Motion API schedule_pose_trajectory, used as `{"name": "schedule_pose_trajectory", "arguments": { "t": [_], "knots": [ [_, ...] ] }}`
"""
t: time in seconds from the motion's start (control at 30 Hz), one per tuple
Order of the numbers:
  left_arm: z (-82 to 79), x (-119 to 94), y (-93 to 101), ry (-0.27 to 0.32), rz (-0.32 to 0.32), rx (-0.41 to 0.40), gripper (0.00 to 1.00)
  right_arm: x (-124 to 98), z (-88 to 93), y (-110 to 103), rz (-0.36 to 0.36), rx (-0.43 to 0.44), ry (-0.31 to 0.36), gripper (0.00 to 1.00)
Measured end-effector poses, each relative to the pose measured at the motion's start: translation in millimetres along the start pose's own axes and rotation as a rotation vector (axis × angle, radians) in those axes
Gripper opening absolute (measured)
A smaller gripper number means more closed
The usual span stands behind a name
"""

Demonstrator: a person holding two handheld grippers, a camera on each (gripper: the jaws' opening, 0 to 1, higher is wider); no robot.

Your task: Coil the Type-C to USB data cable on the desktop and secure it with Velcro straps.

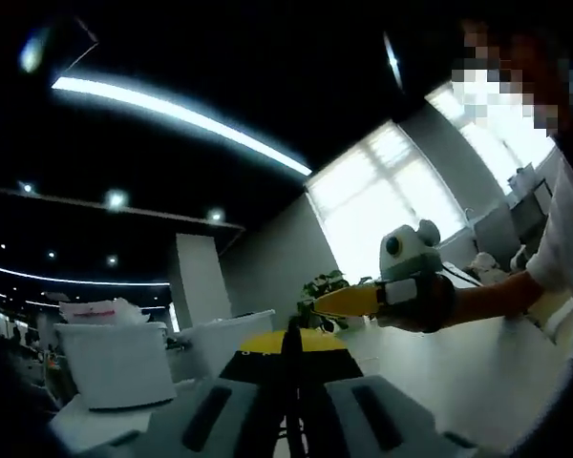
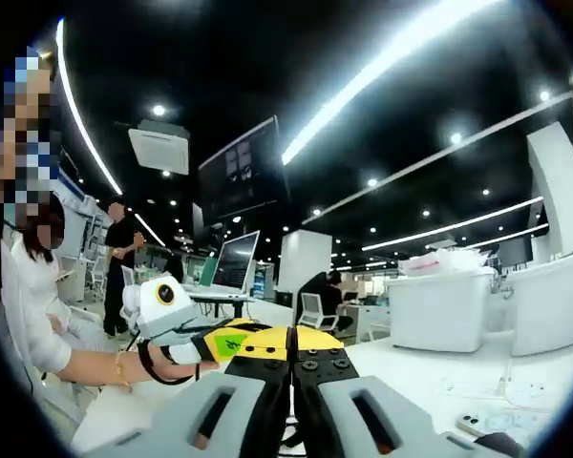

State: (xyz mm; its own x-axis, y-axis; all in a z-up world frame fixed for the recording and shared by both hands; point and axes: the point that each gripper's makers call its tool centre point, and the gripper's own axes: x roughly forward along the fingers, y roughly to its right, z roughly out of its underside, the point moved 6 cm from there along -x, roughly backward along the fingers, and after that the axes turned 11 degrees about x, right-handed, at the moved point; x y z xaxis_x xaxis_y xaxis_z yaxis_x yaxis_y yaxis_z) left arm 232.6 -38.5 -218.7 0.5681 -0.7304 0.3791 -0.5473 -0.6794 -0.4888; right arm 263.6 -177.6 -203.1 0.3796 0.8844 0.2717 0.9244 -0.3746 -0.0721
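Both grippers are lifted and looking out across the office rather than down at the work. In the left gripper view the left gripper (image 1: 291,405) rises from the bottom centre with its jaws pressed together and nothing visible between them; the right gripper (image 1: 349,301) enters from the right, yellow-tipped. In the right gripper view the right gripper (image 2: 291,401) likewise has its jaws closed together, and the left gripper (image 2: 231,342) sits at lower left. The white desktop (image 2: 430,377) stretches right, with storage bins (image 2: 439,310) behind — a cable's whereabouts cannot be told. Judging by this, coiling has not started; the next move calls for tilting both down to find the cable.
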Motion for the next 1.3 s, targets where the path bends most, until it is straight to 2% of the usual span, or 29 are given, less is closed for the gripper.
{"name": "schedule_pose_trajectory", "arguments": {
  "t": [0.03,0.1,0.13,0.2,0.27,0.3,0.37,0.4,0.47,0.53,0.57,0.6,0.63,0.7,0.73,0.8,0.97,1.0,1.1,1.13,1.3],
  "knots": [
    [0.3,0,-0.5,0.003,-0.002,-0.013,0.04,0,8.6,3,0.002,-0.002,-0.061,0.00],
    [0.7,-1,-0.6,0.004,0.004,-0.025,0.04,0,19.1,19,0.094,0.011,-0.106,0.01],
    [0.0,-1,-0.5,0.007,0.004,-0.028,0.04,-1,28.0,34,0.167,0.024,-0.135,0.01],
    [-2.9,-2,-2.1,0.017,0.002,-0.035,0.04,-6,39.9,57,0.268,0.068,-0.171,0.03],
    [-5.1,-4,-3.2,0.022,-0.003,-0.034,0.04,-15,47.7,80,0.358,0.092,-0.206,0.10],
    [-6.3,-4,-3.8,0.029,-0.004,-0.039,0.04,-18,54.3,85,0.365,0.133,-0.225,0.12],
    [-7.4,-4,-3.1,0.036,-0.004,-0.044,0.04,-19,79.6,86,0.331,0.258,-0.319,0.20],
    [-7.9,-4,-2.3,0.038,-0.002,-0.044,0.04,-17,92.2,87,0.333,0.274,-0.362,0.25],
    [-9.0,-3,-0.9,0.042,0.003,-0.047,0.04,-13,113.1,87,0.327,0.220,-0.448,0.28],
    [-10.6,-4,0.3,0.046,0.008,-0.044,0.04,-7,126.8,87,0.329,0.164,-0.496,0.28],
    [-11.8,-4,0.7,0.049,0.009,-0.043,0.04,-5,133.4,84,0.328,0.164,-0.515,0.27],
    [-12.4,-4,0.8,0.052,0.010,-0.043,0.04,-1,138.4,84,0.328,0.166,-0.524,0.24],
    [-13.3,-4,1.0,0.057,0.011,-0.046,0.04,0,143.6,84,0.328,0.161,-0.541,0.18],
    [-14.4,-4,0.9,0.064,0.012,-0.054,0.04,3,147.9,83,0.320,0.117,-0.556,0.09],
    [-14.7,-4,0.8,0.066,0.013,-0.056,0.04,4,143.7,85,0.333,0.072,-0.552,0.03],
    [-14.5,-4,0.9,0.063,0.011,-0.054,0.04,5,134.5,83,0.320,0.045,-0.532,0.02],
    [-14.1,-4,2.0,0.056,0.013,-0.040,0.04,4,90.2,79,0.314,0.002,-0.359,0.01],
    [-13.4,-4,1.7,0.048,0.007,-0.026,0.04,3,79.3,75,0.301,0.010,-0.312,0.01],
    [-12.4,-4,1.1,0.042,0.003,-0.020,0.04,1,60.0,67,0.273,-0.001,-0.234,0.01],
    [-11.8,-4,0.8,0.040,0.001,-0.020,0.04,0,49.2,61,0.251,-0.021,-0.191,0.01],
    [-7.6,-3,1.5,0.017,-0.003,0.013,0.04,0,20.0,34,0.169,-0.127,-0.085,0.01]
  ]
}}
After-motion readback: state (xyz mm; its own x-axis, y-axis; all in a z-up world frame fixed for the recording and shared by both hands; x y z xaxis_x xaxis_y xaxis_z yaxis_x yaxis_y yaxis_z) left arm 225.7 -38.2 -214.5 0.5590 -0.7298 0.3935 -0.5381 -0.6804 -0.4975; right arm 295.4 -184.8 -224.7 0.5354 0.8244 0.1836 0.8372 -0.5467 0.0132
